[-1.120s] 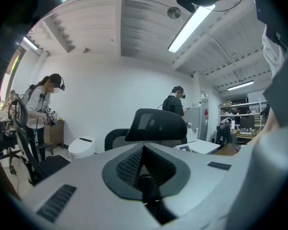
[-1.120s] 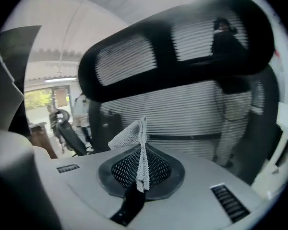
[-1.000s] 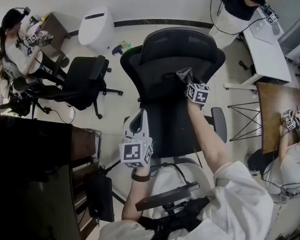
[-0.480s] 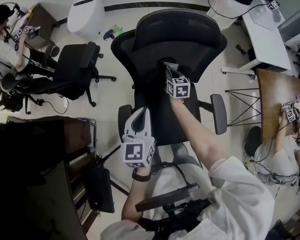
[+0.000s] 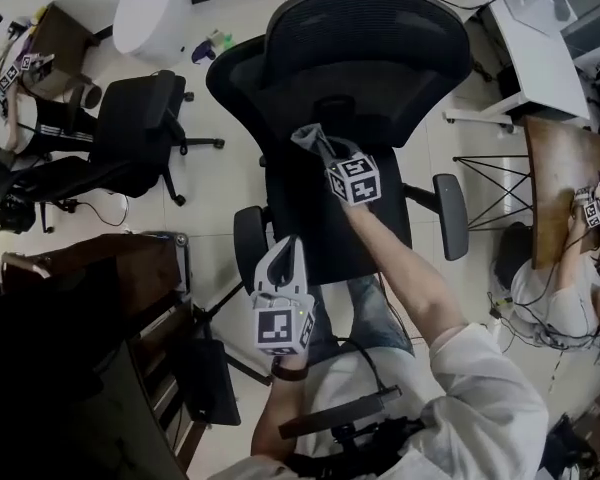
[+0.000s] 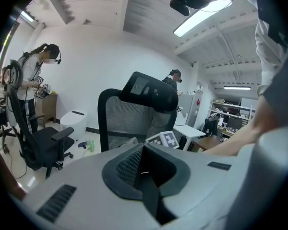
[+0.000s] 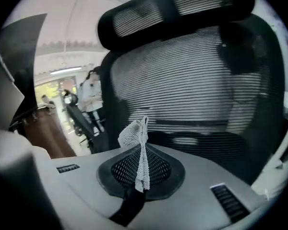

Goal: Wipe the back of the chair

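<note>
Head view: the right gripper (image 5: 325, 154) is clamped on a grey cloth (image 5: 310, 138) held to the middle of the chair back (image 5: 400, 88), probably for wiping, with bare mesh out to both side rims. The left gripper (image 5: 285, 260) hangs by the seat's near-left corner, clear of that path. Left gripper view: its jaws (image 6: 146, 169) are closed on nothing. Right gripper view: the cloth (image 7: 133, 134) is pinched upright, with mesh close ahead.

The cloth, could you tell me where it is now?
The cloth is pinched in the right gripper, close to the middle of the chair back, near the head view's centre.
</note>
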Demonstrator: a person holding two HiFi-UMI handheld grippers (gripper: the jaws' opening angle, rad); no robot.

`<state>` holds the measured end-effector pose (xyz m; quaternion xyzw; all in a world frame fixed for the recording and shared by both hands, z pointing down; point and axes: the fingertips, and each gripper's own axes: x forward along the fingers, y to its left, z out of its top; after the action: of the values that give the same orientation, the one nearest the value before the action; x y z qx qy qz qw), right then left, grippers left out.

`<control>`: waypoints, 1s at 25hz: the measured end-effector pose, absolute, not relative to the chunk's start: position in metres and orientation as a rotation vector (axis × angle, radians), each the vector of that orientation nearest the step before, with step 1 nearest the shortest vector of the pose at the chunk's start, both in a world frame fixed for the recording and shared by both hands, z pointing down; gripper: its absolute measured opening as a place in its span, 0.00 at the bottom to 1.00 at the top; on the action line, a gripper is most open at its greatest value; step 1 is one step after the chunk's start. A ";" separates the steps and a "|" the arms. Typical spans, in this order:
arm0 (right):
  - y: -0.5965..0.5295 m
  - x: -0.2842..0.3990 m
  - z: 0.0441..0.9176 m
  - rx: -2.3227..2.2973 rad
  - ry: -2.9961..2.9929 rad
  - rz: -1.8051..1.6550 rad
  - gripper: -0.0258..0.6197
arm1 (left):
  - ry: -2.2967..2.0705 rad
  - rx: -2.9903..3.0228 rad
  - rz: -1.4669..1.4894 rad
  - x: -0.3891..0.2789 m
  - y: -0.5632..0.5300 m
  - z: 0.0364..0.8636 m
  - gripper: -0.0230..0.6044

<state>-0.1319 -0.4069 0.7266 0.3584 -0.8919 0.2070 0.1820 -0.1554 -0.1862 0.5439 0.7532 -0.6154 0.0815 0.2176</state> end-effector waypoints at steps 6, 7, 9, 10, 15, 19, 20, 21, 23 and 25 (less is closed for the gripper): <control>-0.443 0.055 0.760 1.637 -2.169 0.705 0.07 | -1.643 2.172 0.294 -0.156 -0.198 0.597 0.06; -0.441 0.073 0.765 1.707 -2.130 0.739 0.07 | -1.635 2.176 0.292 -0.156 -0.200 0.603 0.06; -0.435 0.084 0.777 1.778 -2.097 0.824 0.07 | -1.636 2.193 0.301 -0.158 -0.205 0.611 0.06; -0.432 0.071 0.785 1.744 -2.120 0.840 0.07 | -1.645 2.199 0.308 -0.159 -0.207 0.616 0.06; -0.398 -0.110 0.826 1.198 -2.393 0.734 0.07 | -1.697 2.158 0.333 -0.163 -0.215 0.647 0.06; -0.356 -0.223 0.836 0.836 -2.540 0.624 0.07 | -1.805 2.044 0.318 -0.179 -0.225 0.674 0.06; -0.356 -0.225 0.846 0.828 -2.540 0.636 0.07 | -1.824 2.025 0.310 -0.182 -0.226 0.681 0.06; -0.361 -0.216 0.858 0.853 -2.523 0.657 0.07 | -1.833 2.015 0.304 -0.183 -0.226 0.686 0.06; -0.375 -0.171 0.881 0.939 -2.457 0.640 0.07 | -1.839 2.012 0.303 -0.182 -0.222 0.692 0.06; -0.392 -0.109 0.898 1.028 -2.386 0.573 0.07 | -1.860 2.000 0.299 -0.185 -0.217 0.697 0.06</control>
<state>-0.1086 -0.3920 0.8982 0.3751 -0.8710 0.2094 0.2384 -0.1849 -0.2169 0.6968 0.7138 -0.6639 0.1066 0.1957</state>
